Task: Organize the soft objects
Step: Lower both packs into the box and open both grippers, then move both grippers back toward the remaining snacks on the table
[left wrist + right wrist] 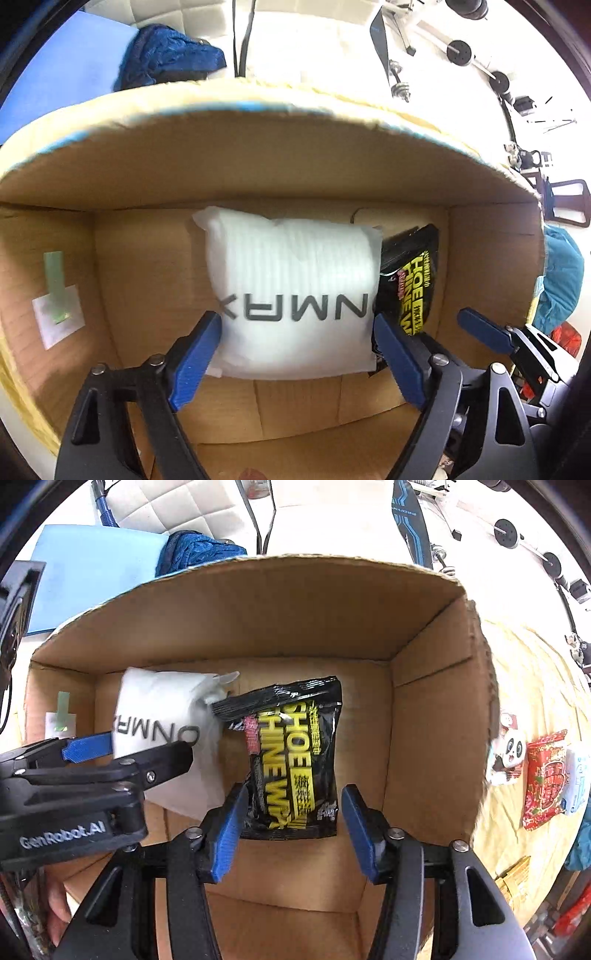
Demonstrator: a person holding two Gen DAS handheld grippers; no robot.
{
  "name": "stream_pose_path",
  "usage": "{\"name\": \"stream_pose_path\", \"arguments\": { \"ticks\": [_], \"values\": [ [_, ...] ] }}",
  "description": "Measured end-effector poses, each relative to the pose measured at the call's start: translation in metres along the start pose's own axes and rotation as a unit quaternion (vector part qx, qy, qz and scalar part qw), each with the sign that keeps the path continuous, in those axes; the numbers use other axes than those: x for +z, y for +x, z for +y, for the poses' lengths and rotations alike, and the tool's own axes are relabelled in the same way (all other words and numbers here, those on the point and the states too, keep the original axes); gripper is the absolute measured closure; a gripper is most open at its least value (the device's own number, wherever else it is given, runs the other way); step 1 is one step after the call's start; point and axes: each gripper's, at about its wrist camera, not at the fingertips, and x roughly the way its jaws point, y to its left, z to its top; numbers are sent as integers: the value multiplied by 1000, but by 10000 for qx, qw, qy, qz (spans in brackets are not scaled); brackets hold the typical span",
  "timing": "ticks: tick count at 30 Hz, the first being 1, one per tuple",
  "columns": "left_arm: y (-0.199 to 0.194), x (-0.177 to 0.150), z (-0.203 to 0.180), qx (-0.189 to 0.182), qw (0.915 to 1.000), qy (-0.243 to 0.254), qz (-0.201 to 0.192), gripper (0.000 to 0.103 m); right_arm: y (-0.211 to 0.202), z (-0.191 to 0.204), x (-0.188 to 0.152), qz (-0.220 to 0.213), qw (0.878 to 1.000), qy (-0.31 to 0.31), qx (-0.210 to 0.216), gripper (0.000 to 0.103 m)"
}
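A white padded pouch [295,291] printed with grey letters lies on the floor of a cardboard box [258,162]. My left gripper [299,354] is open, its blue fingers [195,358] on either side of the pouch's near end. A black and yellow "SHOE SHINE" packet [295,760] lies beside the pouch [162,716] in the box [424,709]. My right gripper [291,830] is open around the packet's near end. The packet also shows in the left wrist view [410,280], right of the pouch. The left gripper's body [74,775] shows at the left of the right wrist view.
A yellow cloth [524,849] to the right of the box holds a panda toy [509,753], a red packet [543,782] and other small items. A blue fabric bundle [199,550] and a blue pad [92,572] lie behind the box. A teal cloth [561,277] lies right of it.
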Motion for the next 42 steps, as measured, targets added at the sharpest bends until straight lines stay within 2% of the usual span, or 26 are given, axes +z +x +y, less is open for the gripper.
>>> {"name": "stream_pose_path", "arguments": {
  "ticks": [2, 5, 6, 8, 12, 18, 23, 34, 38, 42],
  "values": [
    [-12, -7, 0, -2, 9999, -33, -156, 12, -8, 0, -3, -100, 9998, -34, -163, 35],
    [-31, -21, -2, 54, 9991, -86, -402, 4, -14, 1, -4, -158, 9996, -71, -239, 30],
    [-35, -28, -4, 102, 9986, -106, -505, 2, -17, 0, -7, -164, 9996, -47, -221, 25],
    [-42, -43, 3, 213, 9973, -96, -697, 1, -24, 1, -14, -210, 9996, -9, -200, 16],
    [-62, -63, 7, 329, 9937, -110, -1068, 1, -39, 10, -40, -368, 9989, 8, -278, 6],
    [-82, -99, 16, 360, 9888, -17, -1446, 1, -73, 13, -79, -651, 9975, 86, -259, 5],
    [-101, -129, 7, 497, 9833, 83, -1749, 1, -99, 24, -113, -939, 9953, 97, -192, 5],
    [-143, -195, -16, 518, 9746, 279, -2162, 1, -169, 30, -179, -1545, 9878, 128, -109, 5],
    [-152, -207, -27, 463, 9732, 305, -2233, 1, -182, 19, -195, -1562, 9876, 173, 58, 5],
    [-151, -213, -51, 403, 9738, 390, -2204, 1, -190, -17, -208, -1494, 9881, 347, 118, 5]
  ]
}}
